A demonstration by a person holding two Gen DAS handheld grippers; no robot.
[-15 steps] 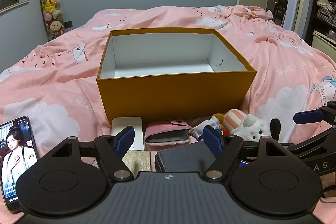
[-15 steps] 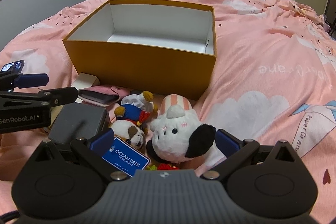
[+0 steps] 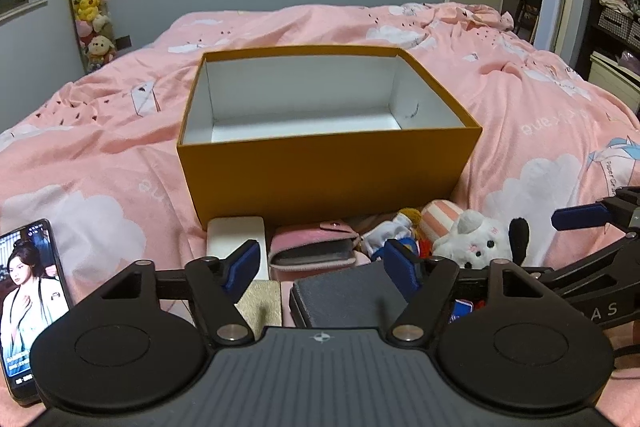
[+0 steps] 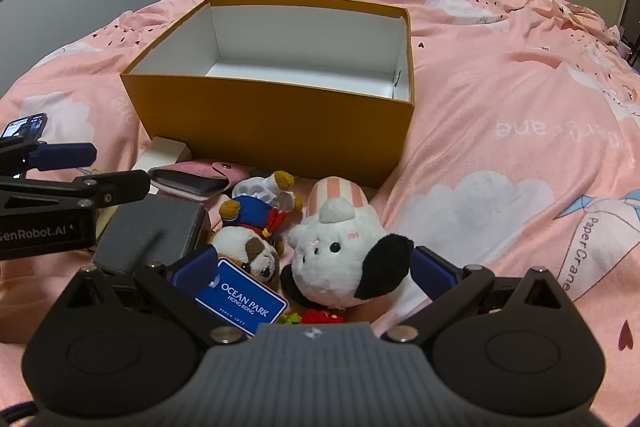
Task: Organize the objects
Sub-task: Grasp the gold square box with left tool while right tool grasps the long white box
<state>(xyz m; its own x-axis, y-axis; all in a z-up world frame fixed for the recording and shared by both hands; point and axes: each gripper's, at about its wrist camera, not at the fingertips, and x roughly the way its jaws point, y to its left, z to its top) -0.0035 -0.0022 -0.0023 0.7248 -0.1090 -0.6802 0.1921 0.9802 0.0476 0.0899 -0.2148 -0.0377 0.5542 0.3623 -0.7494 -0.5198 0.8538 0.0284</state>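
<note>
we judge the task barely begun: the orange box [image 3: 328, 167] sits empty in the middle of the bed [image 3: 100, 155]. going left to right before it, a phone [image 3: 28, 307], a white case [image 3: 236, 243], a pink wallet [image 3: 312, 247], a dark pouch [image 3: 348, 295], a small dressed plush [image 4: 260, 207] and a white plush [image 4: 340, 259] all wait. our left gripper [image 3: 320, 267] has open jaws over the pouch, our right gripper [image 4: 312, 271] has wide-open jaws flanking the white plush, gripping nothing.

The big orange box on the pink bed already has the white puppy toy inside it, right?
No. The orange box is on the pink bed, but it's empty. The right wrist view shows the white puppy toy lying outside, in front of the box.
</note>
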